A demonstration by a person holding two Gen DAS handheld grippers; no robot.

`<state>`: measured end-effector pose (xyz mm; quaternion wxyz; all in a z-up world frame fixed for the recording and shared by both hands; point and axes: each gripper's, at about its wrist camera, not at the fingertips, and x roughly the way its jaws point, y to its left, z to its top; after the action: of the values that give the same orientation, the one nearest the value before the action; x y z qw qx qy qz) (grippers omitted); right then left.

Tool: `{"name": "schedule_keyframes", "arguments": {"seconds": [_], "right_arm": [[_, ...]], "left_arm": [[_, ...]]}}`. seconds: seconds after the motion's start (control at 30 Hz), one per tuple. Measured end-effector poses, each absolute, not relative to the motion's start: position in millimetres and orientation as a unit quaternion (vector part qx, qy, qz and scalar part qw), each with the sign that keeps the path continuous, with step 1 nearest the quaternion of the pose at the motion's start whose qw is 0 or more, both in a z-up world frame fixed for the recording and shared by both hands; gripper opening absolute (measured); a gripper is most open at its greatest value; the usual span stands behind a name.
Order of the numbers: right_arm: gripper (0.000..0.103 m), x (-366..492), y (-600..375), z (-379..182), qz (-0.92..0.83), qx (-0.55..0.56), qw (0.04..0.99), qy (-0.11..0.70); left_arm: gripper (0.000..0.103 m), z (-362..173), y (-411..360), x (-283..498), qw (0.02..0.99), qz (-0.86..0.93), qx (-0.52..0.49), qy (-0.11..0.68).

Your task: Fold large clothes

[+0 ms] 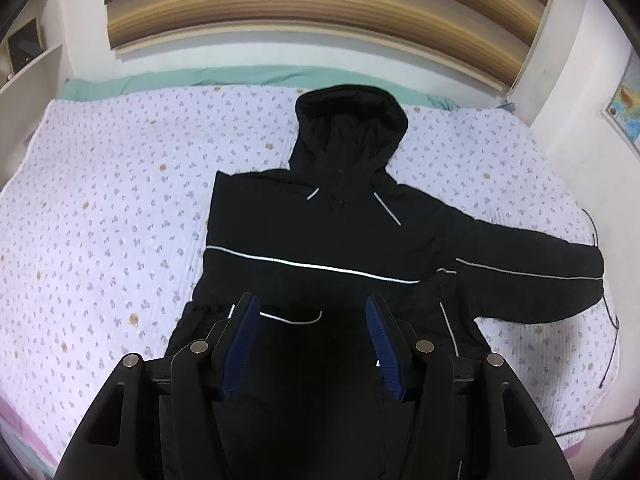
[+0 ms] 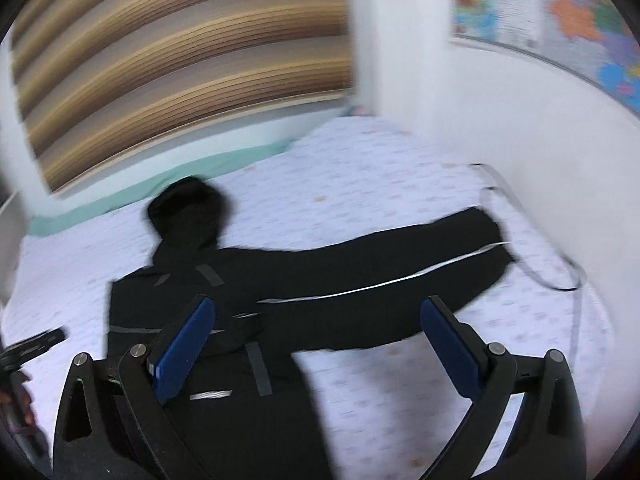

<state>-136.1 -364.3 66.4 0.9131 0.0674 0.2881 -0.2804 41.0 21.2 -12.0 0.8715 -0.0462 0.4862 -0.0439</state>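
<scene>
A black hooded jacket (image 1: 320, 236) with thin reflective stripes lies flat on the bed, hood toward the headboard. Its left sleeve is folded in over the body; its right sleeve (image 1: 532, 276) stretches out to the right. My left gripper (image 1: 312, 304) is open, hovering over the jacket's lower body. In the right wrist view, which is blurred, the jacket (image 2: 224, 292) lies with its sleeve (image 2: 420, 264) out to the right. My right gripper (image 2: 318, 308) is wide open above the jacket's right side, near the sleeve's base.
The bed has a lilac flowered quilt (image 1: 100, 220) and a teal sheet edge (image 1: 160, 80) below a wooden headboard (image 1: 312, 12). A dark cable (image 1: 610, 320) lies at the bed's right edge by the white wall (image 2: 520, 120). The left gripper (image 2: 36, 344) shows at the left edge of the right wrist view.
</scene>
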Motion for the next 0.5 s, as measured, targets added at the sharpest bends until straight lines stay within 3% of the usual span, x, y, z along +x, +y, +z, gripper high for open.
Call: {"name": "schedule_keyframes", "arguments": {"seconds": [0.3, 0.5], "right_arm": [[0.103, -166.9, -541.0, 14.7, -0.367, 0.179, 0.867, 0.286], [0.103, -173.3, -640.1, -31.1, -0.362, 0.34, 0.835, 0.236]], "left_arm": [[0.057, -47.7, 21.6, 65.2, 0.865, -0.057, -0.07, 0.494], [0.057, -67.1, 27.2, 87.5, 0.859, -0.042, -0.055, 0.507]]}}
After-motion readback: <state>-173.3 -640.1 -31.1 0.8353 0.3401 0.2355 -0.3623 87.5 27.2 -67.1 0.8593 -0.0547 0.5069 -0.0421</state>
